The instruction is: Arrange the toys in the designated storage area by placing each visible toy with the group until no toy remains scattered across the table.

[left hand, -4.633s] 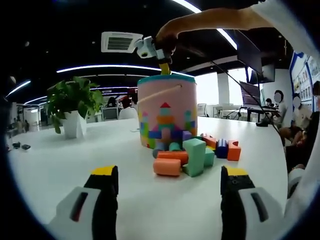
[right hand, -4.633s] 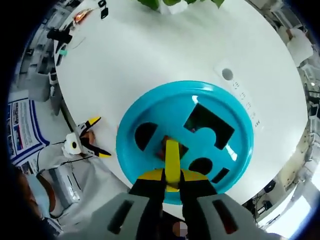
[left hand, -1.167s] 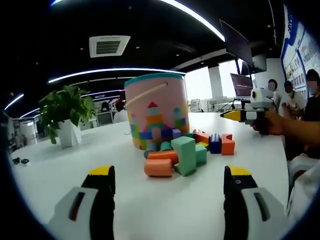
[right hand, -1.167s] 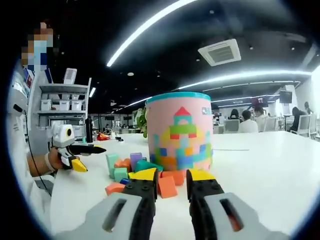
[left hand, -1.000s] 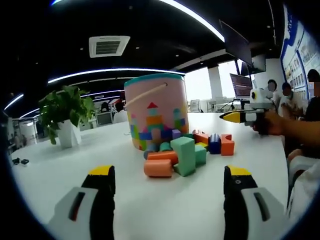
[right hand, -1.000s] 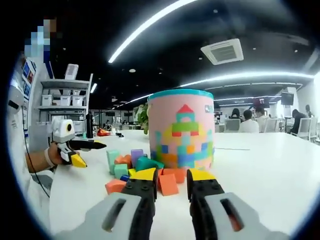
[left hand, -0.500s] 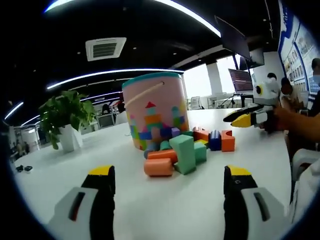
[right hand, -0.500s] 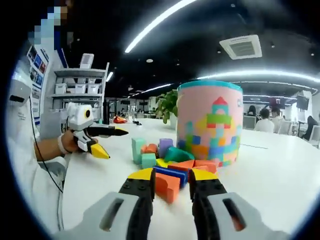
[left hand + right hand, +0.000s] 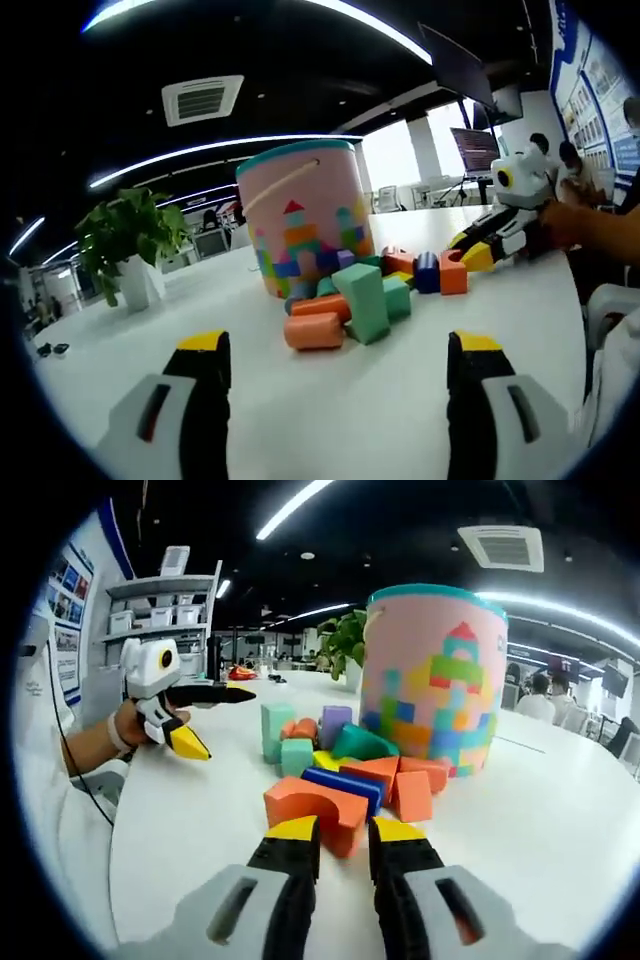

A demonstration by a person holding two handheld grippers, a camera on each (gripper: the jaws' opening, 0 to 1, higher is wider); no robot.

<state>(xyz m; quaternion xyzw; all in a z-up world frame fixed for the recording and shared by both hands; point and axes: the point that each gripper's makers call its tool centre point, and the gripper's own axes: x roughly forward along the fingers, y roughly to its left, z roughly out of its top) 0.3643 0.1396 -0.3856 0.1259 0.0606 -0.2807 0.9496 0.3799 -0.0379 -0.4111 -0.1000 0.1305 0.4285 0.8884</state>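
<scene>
Each gripper, left gripper (image 9: 335,365) and right gripper (image 9: 343,841), has black jaws with yellow tips on pale grey bodies; the person wears white sleeves.
</scene>
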